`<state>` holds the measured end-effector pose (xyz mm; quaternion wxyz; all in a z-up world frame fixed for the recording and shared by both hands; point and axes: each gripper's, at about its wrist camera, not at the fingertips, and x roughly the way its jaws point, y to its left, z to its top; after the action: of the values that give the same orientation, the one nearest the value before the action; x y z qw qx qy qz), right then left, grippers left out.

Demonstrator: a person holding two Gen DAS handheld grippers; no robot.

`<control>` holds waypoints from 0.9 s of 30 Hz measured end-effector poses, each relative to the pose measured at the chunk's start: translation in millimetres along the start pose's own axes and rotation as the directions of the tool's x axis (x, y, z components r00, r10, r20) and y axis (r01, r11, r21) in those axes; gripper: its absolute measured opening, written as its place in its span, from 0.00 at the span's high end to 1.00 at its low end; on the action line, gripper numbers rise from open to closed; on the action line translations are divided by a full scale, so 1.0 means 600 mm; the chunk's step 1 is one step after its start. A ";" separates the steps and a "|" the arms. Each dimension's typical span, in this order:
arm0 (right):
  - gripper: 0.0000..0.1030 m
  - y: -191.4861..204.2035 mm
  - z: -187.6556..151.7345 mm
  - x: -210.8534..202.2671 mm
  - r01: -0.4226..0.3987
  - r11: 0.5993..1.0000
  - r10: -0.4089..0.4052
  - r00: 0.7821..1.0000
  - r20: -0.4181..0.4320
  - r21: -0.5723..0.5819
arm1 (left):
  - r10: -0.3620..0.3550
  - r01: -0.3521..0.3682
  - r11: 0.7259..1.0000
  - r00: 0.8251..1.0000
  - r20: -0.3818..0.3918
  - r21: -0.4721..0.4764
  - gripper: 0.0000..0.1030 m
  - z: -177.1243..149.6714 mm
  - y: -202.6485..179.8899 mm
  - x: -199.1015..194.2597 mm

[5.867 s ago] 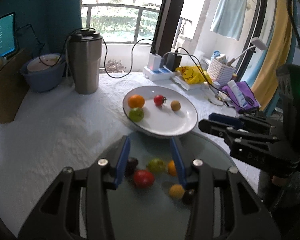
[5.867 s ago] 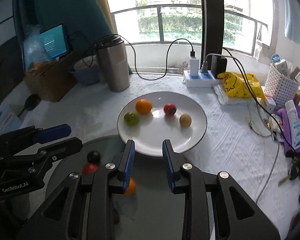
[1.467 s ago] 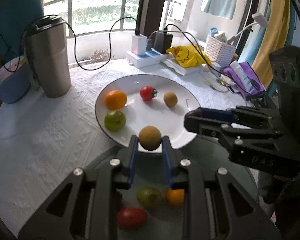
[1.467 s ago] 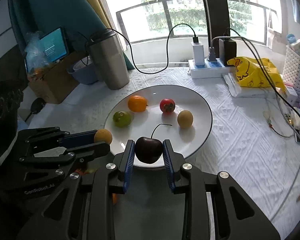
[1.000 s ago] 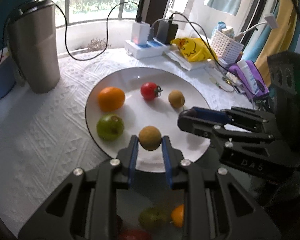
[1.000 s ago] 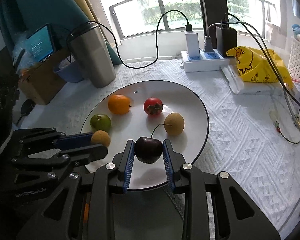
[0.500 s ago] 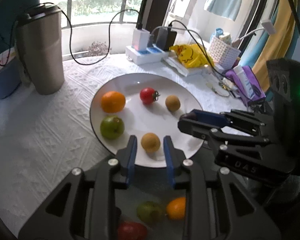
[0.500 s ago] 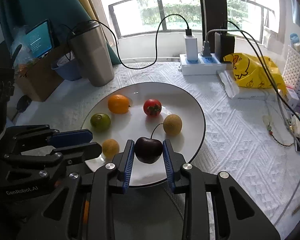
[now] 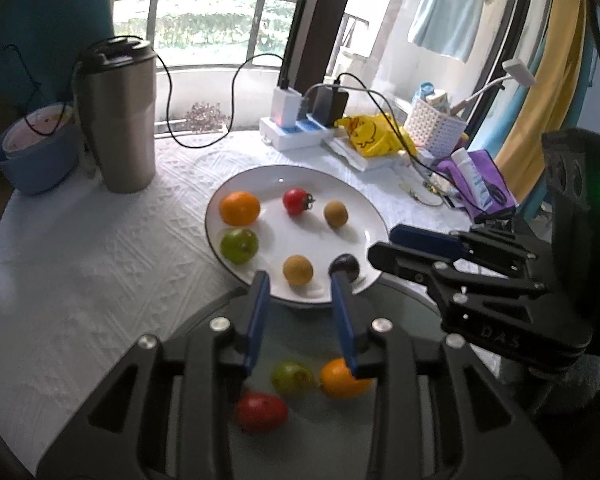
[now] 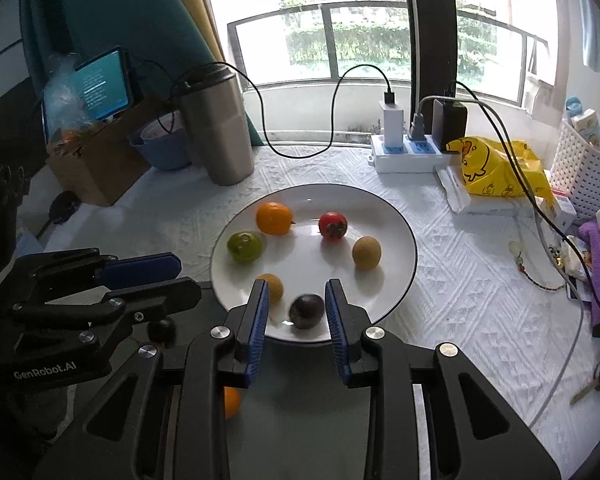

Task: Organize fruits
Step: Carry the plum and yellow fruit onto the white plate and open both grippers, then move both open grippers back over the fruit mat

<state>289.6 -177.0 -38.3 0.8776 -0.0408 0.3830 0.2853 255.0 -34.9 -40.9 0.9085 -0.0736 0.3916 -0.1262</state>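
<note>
The dark cherry lies on the near part of the white plate, blurred, with the tan round fruit just beside it to the left. Neither blue pad of the right claw touches the cherry: the jaws stand open either side of it with a gap showing on both flanks. In the left wrist view the left claw is likewise empty, its jaws having just been opening, with that same tan fruit resting on the plate beyond its tips and clear of both pads. Further back on the plate sit an orange, a green fruit, a small tomato and a second tan fruit, all apart from one another. Judged by appearance, these fruits are light, round and smooth-skinned, so they are apt to roll on the glazed plate; the cherry and tomato look soft and would bruise under a hard squeeze. The soundest hold is across the widest middle with gentle pressure. Nearer the claws, a red fruit, a green one and an orange one lie on the dark round glass worktop, seemingly not yet sorted. A steel tumbler and a power strip stand well behind the plate.
</note>
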 end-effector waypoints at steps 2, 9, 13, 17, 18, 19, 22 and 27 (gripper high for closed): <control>0.70 0.008 -0.002 -0.008 0.001 1.000 -0.001 1.000 0.004 -0.006 | 0.000 0.000 1.000 1.000 0.006 -0.002 0.67 -0.005 0.001 -0.009; 0.70 0.037 -0.014 -0.033 0.002 1.000 -0.001 1.000 0.014 -0.024 | 0.000 0.000 1.000 1.000 0.027 -0.008 0.66 -0.027 -0.001 -0.042; 0.70 0.049 -0.022 -0.042 0.000 0.999 0.000 1.000 0.012 -0.033 | 0.006 -0.006 1.000 0.999 0.041 -0.014 0.65 -0.042 -0.001 -0.060; 0.70 0.060 -0.033 -0.048 -0.003 0.999 0.004 1.000 0.009 -0.039 | 0.025 -0.025 1.000 0.998 0.050 -0.016 0.64 -0.060 0.002 -0.072; 0.70 0.063 -0.037 -0.049 -0.005 0.999 0.006 1.000 0.007 -0.041 | 0.027 -0.027 0.999 0.998 0.051 -0.017 0.63 -0.063 0.003 -0.074; 0.70 0.066 -0.040 -0.049 -0.006 0.999 0.006 1.000 0.004 -0.044 | 0.030 -0.029 0.999 0.998 0.051 -0.021 0.62 -0.067 0.005 -0.075; 0.70 0.075 -0.048 -0.051 -0.008 0.999 0.008 1.000 -0.005 -0.050 | 0.038 -0.037 0.999 0.998 0.048 -0.036 0.58 -0.080 0.010 -0.081; 0.70 0.085 -0.057 -0.057 -0.010 0.998 0.009 1.000 -0.008 -0.056 | 0.061 -0.058 0.997 0.997 0.045 -0.050 0.58 -0.102 0.020 -0.089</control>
<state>221.8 -160.0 -31.1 0.8733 -0.0645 0.3785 0.2999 177.2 -10.1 -48.8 0.9187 -0.0869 0.3752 -0.0877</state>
